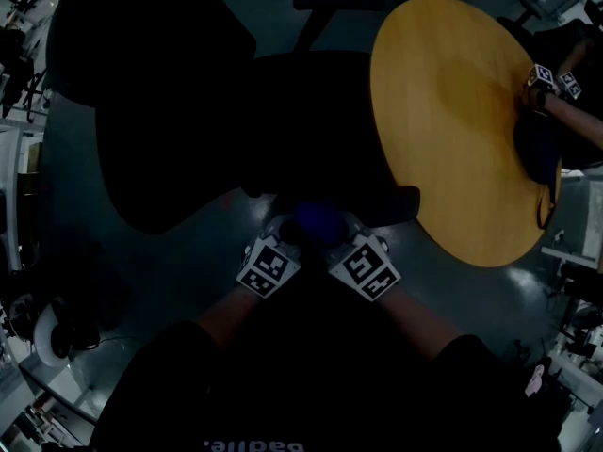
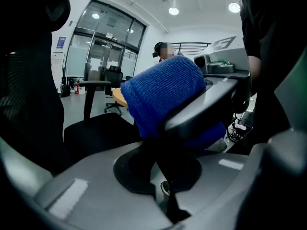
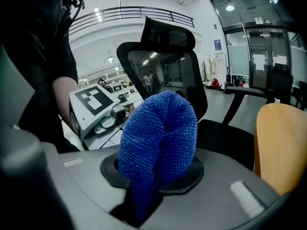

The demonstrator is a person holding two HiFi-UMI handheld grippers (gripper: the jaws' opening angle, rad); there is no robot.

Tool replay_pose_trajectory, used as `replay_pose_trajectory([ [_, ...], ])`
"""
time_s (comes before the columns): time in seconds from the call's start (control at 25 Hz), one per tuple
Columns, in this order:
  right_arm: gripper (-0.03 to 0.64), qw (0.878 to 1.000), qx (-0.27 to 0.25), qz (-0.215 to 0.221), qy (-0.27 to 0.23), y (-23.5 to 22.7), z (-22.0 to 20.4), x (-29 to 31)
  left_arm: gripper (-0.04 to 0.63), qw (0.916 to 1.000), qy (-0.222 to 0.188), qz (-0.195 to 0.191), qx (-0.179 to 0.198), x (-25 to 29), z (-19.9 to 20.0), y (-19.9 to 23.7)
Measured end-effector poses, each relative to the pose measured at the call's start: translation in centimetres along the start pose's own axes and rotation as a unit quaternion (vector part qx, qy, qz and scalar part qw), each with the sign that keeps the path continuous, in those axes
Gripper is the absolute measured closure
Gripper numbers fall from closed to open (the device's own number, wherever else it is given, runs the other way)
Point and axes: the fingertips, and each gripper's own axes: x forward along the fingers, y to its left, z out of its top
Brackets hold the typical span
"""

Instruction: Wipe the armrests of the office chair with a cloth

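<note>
Between the two grippers, just before the near armrest [image 1: 394,203] of the black chair [image 1: 188,111], a blue cloth [image 3: 160,138] is held above the floor. The cloth is seen to be thick and nubbly, of a deep even blue, and is folded over on itself into a rounded upright loop. Its lower ends are pinched in the slit of the right gripper [image 1: 341,234], whose jaws are clamped on it. The left gripper [image 1: 283,235] is held close beside it, the two marker cubes being angled toward each other. The left jaws are drawn nearly together with only a narrow dark slit between them. A dark shape rises from that slit toward the cloth, and what it is cannot be told. A round yellow table [image 1: 452,111] is seen to the right of the chair.
</note>
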Motion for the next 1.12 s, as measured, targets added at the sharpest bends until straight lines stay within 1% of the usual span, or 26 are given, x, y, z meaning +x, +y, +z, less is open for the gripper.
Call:
replay_pose_trajectory([
  [0.12, 0.509, 1.0, -0.013, 0.0, -0.014, 0.3, 1.6, -1.1, 0.581, 0.9999, -0.001, 0.007, -0.009, -1.3, 0.0, 0.6],
  [0.2, 0.509, 0.999, -0.011, -0.015, -0.031, -0.6, 3.0, -2.7, 0.581, 0.9998, -0.008, 0.014, -0.012, -2.3, 0.8, 1.2],
  [0.44, 0.509, 0.993, 0.004, -0.088, -0.081, -7.1, 6.5, -9.0, 0.581, 0.9973, -0.052, 0.051, -0.005, -4.3, 6.5, 4.2],
  [0.6, 0.509, 0.987, 0.011, -0.112, -0.114, -12.3, 8.1, -12.3, 0.581, 0.9939, -0.077, 0.079, 0.011, -3.5, 11.2, 6.3],
  [0.72, 0.509, 0.986, 0.004, -0.114, -0.12, -15.5, 8.8, -13.1, 0.581, 0.9923, -0.082, 0.091, 0.02, -2.5, 13.8, 7.6],
  [0.92, 0.509, 0.988, -0.004, -0.091, -0.127, -18.4, 9.1, -12.8, 0.581, 0.9895, -0.085, 0.114, 0.024, -1.4, 16.4, 9.5],
  [1.12, 0.509, 0.988, -0.017, -0.079, -0.134, -22.5, 10.0, -13.1, 0.581, 0.9859, -0.091, 0.137, 0.031, 0.9, 19.4, 12.4],
])
